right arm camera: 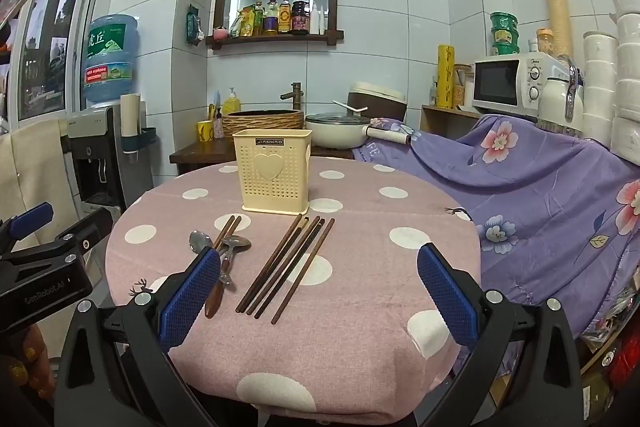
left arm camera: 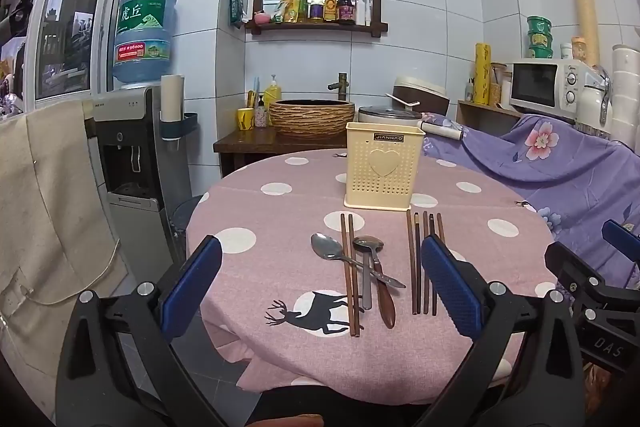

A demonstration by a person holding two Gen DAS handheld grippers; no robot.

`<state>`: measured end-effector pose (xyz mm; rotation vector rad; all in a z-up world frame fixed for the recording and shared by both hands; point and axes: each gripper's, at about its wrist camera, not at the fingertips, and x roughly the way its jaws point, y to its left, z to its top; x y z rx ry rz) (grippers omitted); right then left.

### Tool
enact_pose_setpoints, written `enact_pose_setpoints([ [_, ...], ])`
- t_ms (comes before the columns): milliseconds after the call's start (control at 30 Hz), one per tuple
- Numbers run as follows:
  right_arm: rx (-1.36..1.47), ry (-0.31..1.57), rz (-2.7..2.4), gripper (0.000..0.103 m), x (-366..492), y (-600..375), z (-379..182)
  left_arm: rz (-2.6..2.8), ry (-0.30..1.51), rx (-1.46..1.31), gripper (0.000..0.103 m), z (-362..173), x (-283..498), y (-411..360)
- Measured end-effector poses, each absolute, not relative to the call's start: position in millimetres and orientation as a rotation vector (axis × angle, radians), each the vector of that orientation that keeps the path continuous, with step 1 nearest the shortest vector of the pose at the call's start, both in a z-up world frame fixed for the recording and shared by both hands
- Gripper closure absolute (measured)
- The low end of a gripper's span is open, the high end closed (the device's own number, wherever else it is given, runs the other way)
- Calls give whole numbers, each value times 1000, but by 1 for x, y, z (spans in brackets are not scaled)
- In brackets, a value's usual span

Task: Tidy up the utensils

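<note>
Both grippers — left gripper [left arm camera: 320, 283], right gripper [right arm camera: 318, 291] — hang wide open, empty, short of the chopsticks [right arm camera: 286, 265] and spoons [left arm camera: 352, 259]; utensil holder [right arm camera: 273, 173] stands behind, unfilled.

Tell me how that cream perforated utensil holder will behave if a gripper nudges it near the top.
The utensil holder looks like thin perforated plastic, so probably light. It stands taller than its base is deep and seems empty, so a high nudge may tip it rather than slide it. The pink tablecloth under it could bunch and drag, adding to that risk.
</note>
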<state>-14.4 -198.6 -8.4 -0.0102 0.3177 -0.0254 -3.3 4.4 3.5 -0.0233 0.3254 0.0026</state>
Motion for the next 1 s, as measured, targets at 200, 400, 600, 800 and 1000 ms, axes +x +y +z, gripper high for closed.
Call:
enact_pose_setpoints([
  [200, -9, 317, -24, 6, -15, -199, -8, 6, 328, -24, 5, -2, 1, 2],
  [400, -10, 319, -22, 6, -15, -199, -9, -1, 327, -22, 5, -3, 0, 3],
  [600, -10, 319, -23, 6, -15, -199, -9, -3, 330, -16, 5, -3, -1, 1],
  [800, -10, 320, -23, 6, -15, -199, -9, -3, 330, -17, 5, -3, -1, 1],
  [1000, -10, 321, -22, 6, -15, -199, -9, -4, 335, -19, 5, -4, 0, 0],
])
